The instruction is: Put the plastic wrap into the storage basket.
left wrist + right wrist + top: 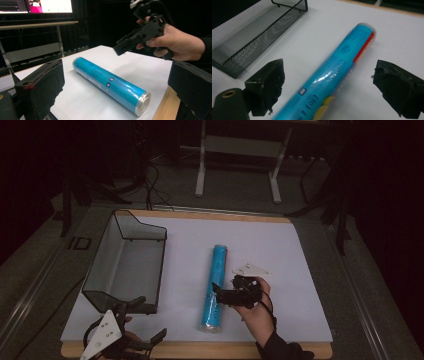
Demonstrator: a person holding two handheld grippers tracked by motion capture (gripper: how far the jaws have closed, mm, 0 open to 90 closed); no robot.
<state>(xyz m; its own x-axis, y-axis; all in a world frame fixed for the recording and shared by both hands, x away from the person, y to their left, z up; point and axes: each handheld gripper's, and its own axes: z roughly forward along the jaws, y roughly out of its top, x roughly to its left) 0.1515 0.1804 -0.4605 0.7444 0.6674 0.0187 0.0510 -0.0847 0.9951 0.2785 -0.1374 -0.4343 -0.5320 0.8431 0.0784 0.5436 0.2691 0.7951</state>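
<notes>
Blue tube (215,289) is the landmark: it lies flat on the white sheet (295,250) covering the bench (210,351), long axis running away from me, foil-capped end toward my edge.

Right gripper (226,295): held in my right hand (258,307), just right of the tube's near half, tips pointing at it. In the right gripper view my fingers (265,83) are spread wide, one on each side of the tube, which runs up between them. No contact that I can see; the tube is motion-blurred there, so the gap is hard to judge.

Left gripper (145,322): near the bench's front edge, left of the tube and well apart from it. Fingers (41,88) spread, nothing between them. In the left gripper view the tube lies across the frame ahead, with the right hand and its gripper above the tube's far side.

Black mesh tray (127,265): left of the tube, clearly apart, parallel to it, raised wall at the far end. Its near end is just beyond my left gripper.

Grey three-cornered plate (250,269) on top of the right gripper, sitting right of the tube's middle.
</notes>
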